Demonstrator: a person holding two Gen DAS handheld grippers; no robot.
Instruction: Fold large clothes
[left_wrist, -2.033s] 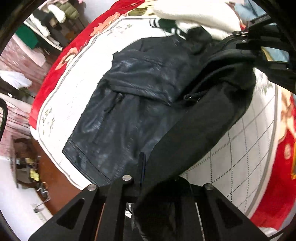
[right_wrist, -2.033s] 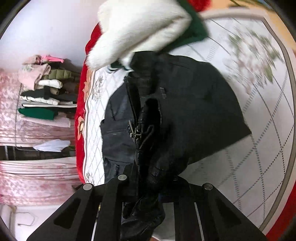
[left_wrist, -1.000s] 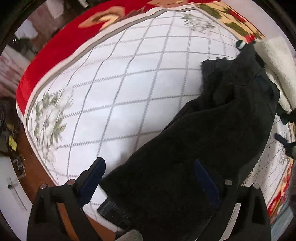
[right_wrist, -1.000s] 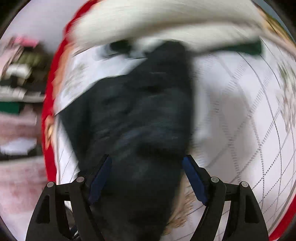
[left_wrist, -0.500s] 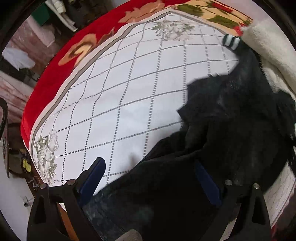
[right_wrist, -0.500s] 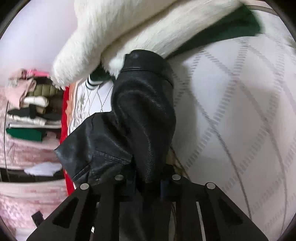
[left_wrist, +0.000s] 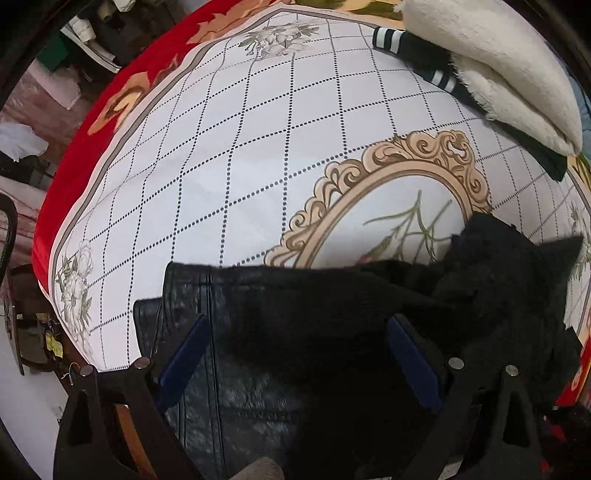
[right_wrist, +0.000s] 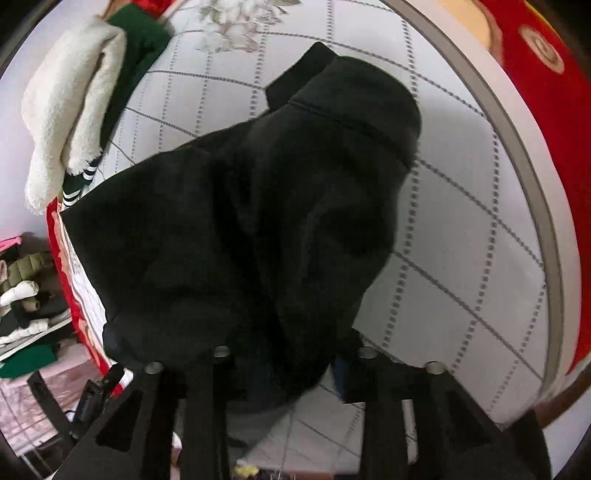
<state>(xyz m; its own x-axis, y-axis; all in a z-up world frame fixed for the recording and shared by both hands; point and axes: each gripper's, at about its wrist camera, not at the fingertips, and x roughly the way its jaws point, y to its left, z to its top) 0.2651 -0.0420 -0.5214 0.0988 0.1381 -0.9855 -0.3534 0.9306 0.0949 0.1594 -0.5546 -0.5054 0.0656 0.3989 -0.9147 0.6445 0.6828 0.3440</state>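
A black leather jacket (left_wrist: 295, 350) with a dark fabric lining lies bunched at the near edge of the quilted white bed cover (left_wrist: 258, 147). My left gripper (left_wrist: 295, 354) is open, its blue-padded fingers (left_wrist: 184, 354) spread wide over the jacket without holding it. In the right wrist view the jacket (right_wrist: 258, 221) hangs as a dark mass in front of the camera. My right gripper (right_wrist: 291, 365) has its jaws partly closed with jacket fabric between them; the fingertips are hidden by the cloth.
A white fleece garment (left_wrist: 509, 74) with a dark green striped cuff (left_wrist: 406, 40) lies at the bed's far side, also in the right wrist view (right_wrist: 62, 107). The cover has a red border (right_wrist: 554, 110). Stacked clothes (right_wrist: 22, 288) sit beyond the bed.
The jacket has been pulled across the bed toward the near edge. My left gripper opened and stays open. My right gripper went from open to gripping the jacket and lifted it.
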